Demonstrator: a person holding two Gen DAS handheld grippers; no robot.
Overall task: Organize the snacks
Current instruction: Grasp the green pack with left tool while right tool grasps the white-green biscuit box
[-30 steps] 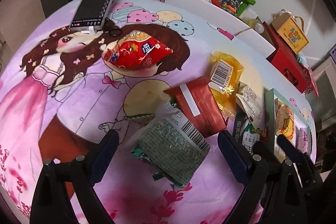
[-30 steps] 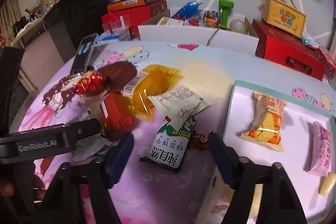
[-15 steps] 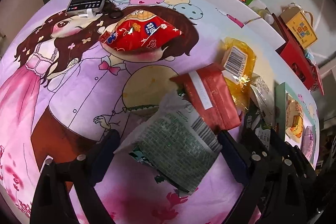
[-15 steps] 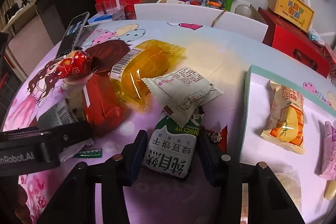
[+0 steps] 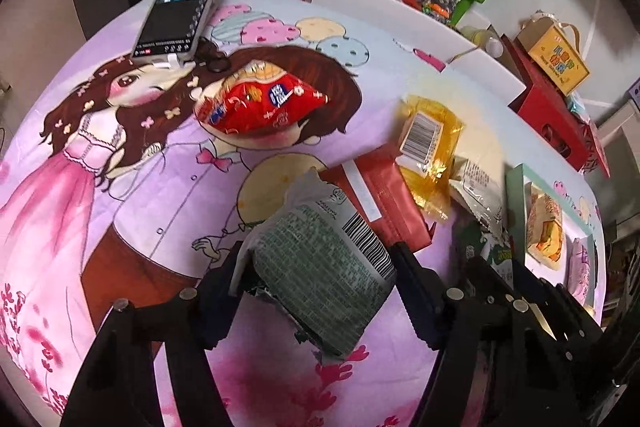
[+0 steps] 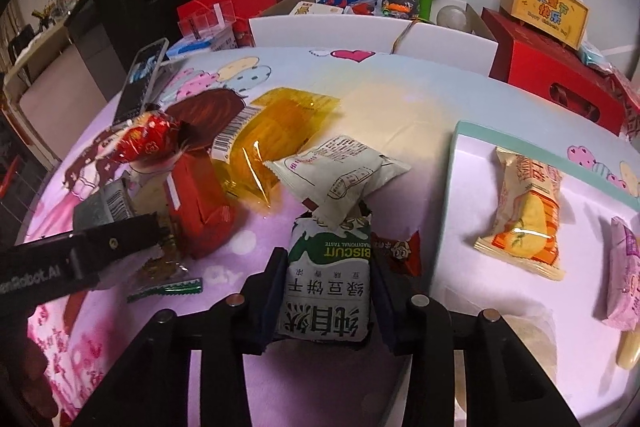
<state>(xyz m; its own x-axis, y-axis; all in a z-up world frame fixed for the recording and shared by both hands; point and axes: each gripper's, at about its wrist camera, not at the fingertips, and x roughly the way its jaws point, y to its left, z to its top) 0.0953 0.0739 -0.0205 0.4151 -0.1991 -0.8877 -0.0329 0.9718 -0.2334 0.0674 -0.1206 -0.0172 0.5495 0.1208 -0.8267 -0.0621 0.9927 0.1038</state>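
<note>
1. My left gripper [image 5: 320, 291] has just been closing and its pads now press both sides of the grey-green snack packet [image 5: 320, 267], which sits tilted between them over the cartoon tablecloth [image 5: 120, 187].
2. My right gripper [image 6: 326, 291] has also just been closing; its pads clamp the green-and-white biscuit packet [image 6: 326, 287] at its sides.
3. Crowding the left grip: a dark red pouch [image 5: 380, 195] touches the far edge of the grey-green packet, and a yellow clear bag [image 5: 428, 147] overlaps the pouch beyond it.
4. Crowding the right grip: a white sachet [image 6: 340, 175] lies over the far end of the biscuit packet, and a small red wrapper [image 6: 400, 251] lies just beside it.
5. Only the right view shows the white tray [image 6: 460, 187] in full, with an orange-and-cream snack [image 6: 524, 215] and a pink snack [image 6: 624, 283] lying in it well apart; the left view catches just a sliver.
6. Only the left view shows the puffed red bag [image 5: 260, 103] whole, and the phone [image 5: 180, 11] near the table's far edge.
7. Open cloth lies left of the left gripper; boxes line the far edge.
</note>
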